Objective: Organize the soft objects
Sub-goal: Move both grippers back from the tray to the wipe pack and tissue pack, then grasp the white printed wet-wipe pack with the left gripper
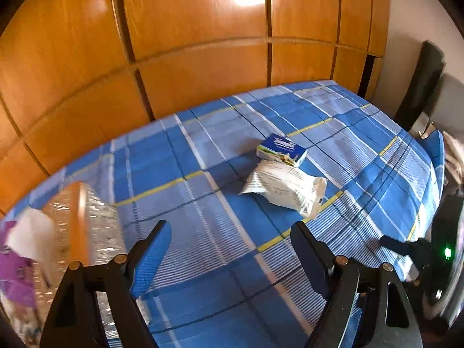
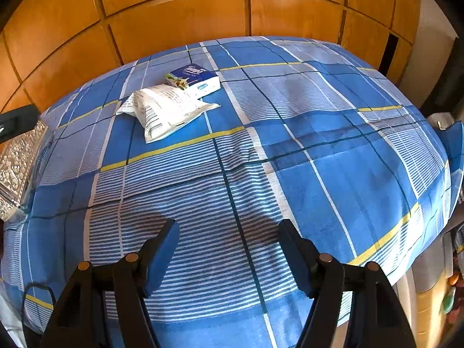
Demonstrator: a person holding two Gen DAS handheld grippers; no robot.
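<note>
A white soft packet (image 1: pixel 285 187) lies on the blue plaid bed cover (image 1: pixel 203 203), touching a blue and white tissue pack (image 1: pixel 282 149) just behind it. Both show in the right wrist view too: the packet (image 2: pixel 162 110) and the tissue pack (image 2: pixel 194 79), at the far left of the cover (image 2: pixel 290 145). My left gripper (image 1: pixel 232 229) is open and empty, short of the packet. My right gripper (image 2: pixel 229 226) is open and empty over the near part of the cover, well short of both things.
A clear plastic box with an orange edge (image 1: pixel 84 226) holds purple and white items at the left; its side shows in the right wrist view (image 2: pixel 17 162). Wooden wardrobe doors (image 1: pixel 188 43) stand behind the bed. The other gripper's body (image 1: pixel 446 255) is at the right edge.
</note>
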